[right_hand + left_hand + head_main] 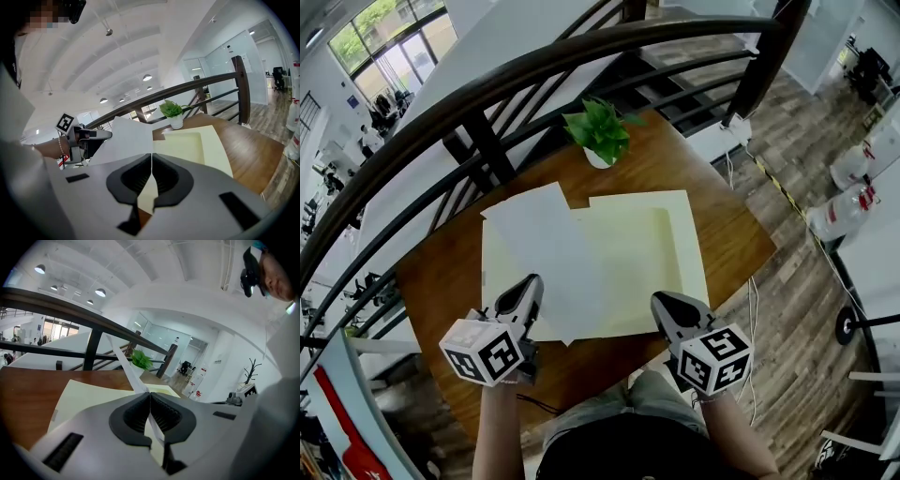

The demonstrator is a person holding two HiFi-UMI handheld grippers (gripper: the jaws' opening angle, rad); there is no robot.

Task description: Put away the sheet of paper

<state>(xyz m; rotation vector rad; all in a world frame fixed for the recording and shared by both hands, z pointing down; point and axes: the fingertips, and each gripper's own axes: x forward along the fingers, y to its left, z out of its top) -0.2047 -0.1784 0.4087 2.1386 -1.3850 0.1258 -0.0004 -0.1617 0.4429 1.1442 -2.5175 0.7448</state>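
At the near rim of the round brown wooden counter point(727, 234), going by the layout: keep a firm pinch on the near edge of the thin white sheet of paper point(546, 248), held lifted and slanting from seven o'clock toward twelve above the pale yellow flat paper folder point(649, 251). Bring the free far edge down first and square it to the folder's darker inner panel at about two o'clock. Then lay the rest flat without dragging. Let go only once settled; being limp, likely to buckle or slide otherwise. Stay clear of the small green potted plant point(600, 131) at twelve o'clock, beyond the folder.

Left gripper point(530, 284): jaws fully closed, pads clamped on the sheet, white paper rising edge-on out of the slit. Right gripper point(668, 302), at five o'clock over the folder's near right corner: jaws pressed together as well, pale yellow showing in the gap beneath the pads. Impossible to tell whether pinched or merely seen beyond.
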